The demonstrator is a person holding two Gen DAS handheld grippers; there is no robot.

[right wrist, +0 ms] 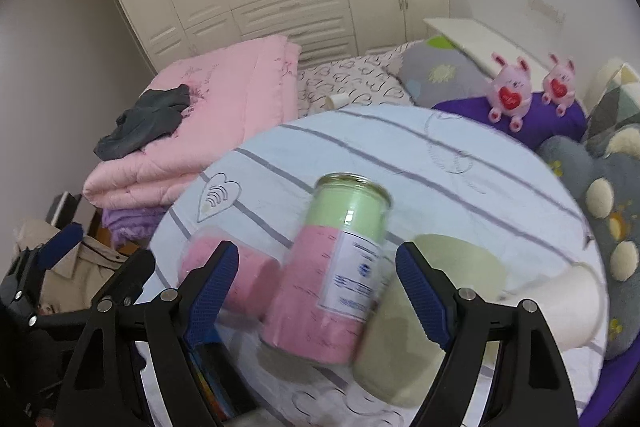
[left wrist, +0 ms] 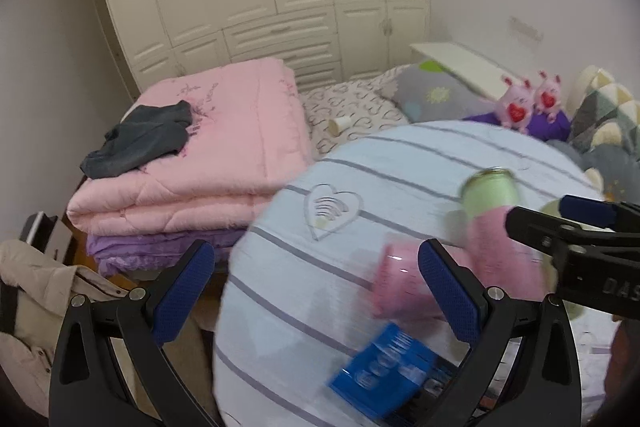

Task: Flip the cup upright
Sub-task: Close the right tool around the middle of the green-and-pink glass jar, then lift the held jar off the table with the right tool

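A round table (right wrist: 460, 163) with a pale blue striped cloth holds several containers. A pink cup (left wrist: 400, 283) lies on its side, blurred; it also shows in the right wrist view (right wrist: 236, 279). A pale green cup (right wrist: 452, 311) lies on its side at the right. A tall pink and green tin (right wrist: 336, 267) stands between my right gripper's fingers. My right gripper (right wrist: 316, 291) is open around the tin without touching it. My left gripper (left wrist: 316, 291) is open and empty, left of the pink cup. The right gripper also shows in the left wrist view (left wrist: 560, 223).
A blue box (left wrist: 388, 367) lies at the table's near edge. A white cup (right wrist: 576, 307) lies at the table's right edge. Folded pink quilts (left wrist: 192, 155), a bed, pillows and plush toys (right wrist: 516, 87) lie behind. A beige coat (left wrist: 36, 299) sits at the left.
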